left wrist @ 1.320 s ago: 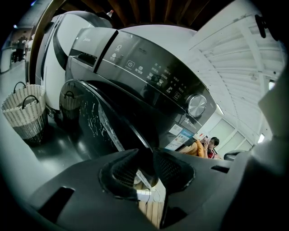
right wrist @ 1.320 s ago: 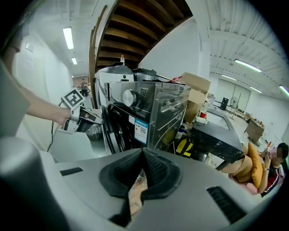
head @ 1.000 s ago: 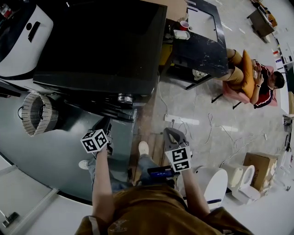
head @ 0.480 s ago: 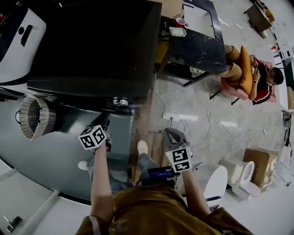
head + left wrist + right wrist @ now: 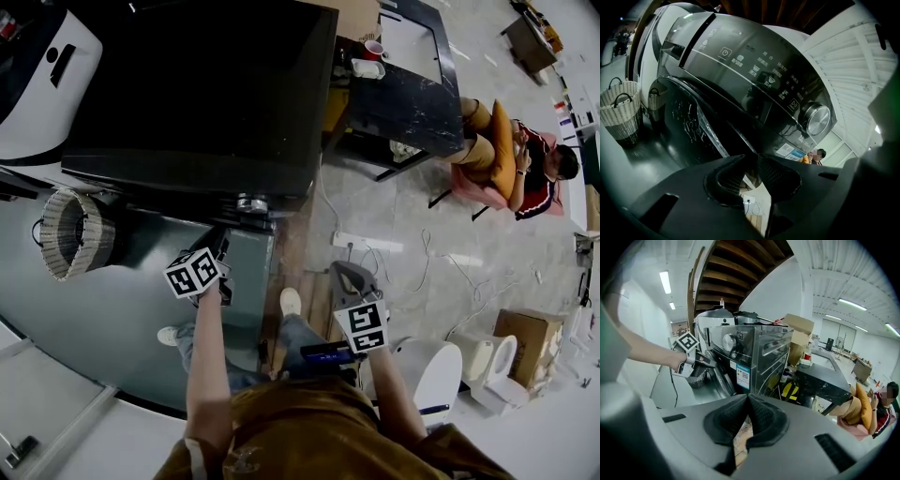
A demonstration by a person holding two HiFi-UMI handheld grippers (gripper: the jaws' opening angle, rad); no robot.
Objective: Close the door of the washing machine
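The door (image 5: pixel 689 119) is dark glass with a bright rim, on the front of the black washer (image 5: pixel 206 94); in the right gripper view it stands out at a slant from the front, not yet closed; above it runs the control panel (image 5: pixel 754 70) with a steel knob (image 5: pixel 818 119) at its right end

We hold the left gripper (image 5: pixel 754 159) low against that front, below the knob, and the door's rim runs down to its tips; we cannot tell whether tip and rim touch; the jaws stand slightly apart, having just opened a little, and nothing is pinched between the pads (image 5: pixel 729 180); only floor and a power strip (image 5: pixel 370 244) show through the gap

We keep the right gripper (image 5: pixel 746 397) back from the washer, well apart from the door, aimed at its corner; its jaws are pressed together at the tips with nothing between them

A woven basket (image 5: pixel 75 234) stands on the grey floor (image 5: pixel 112 309) left of the washer; right of the washer is a black table (image 5: pixel 412 84) with a red cup (image 5: pixel 374 49) on it; beyond the table a person (image 5: pixel 520 159) sits on a chair; a cardboard box (image 5: pixel 530 342) lies on the pale floor at the lower right
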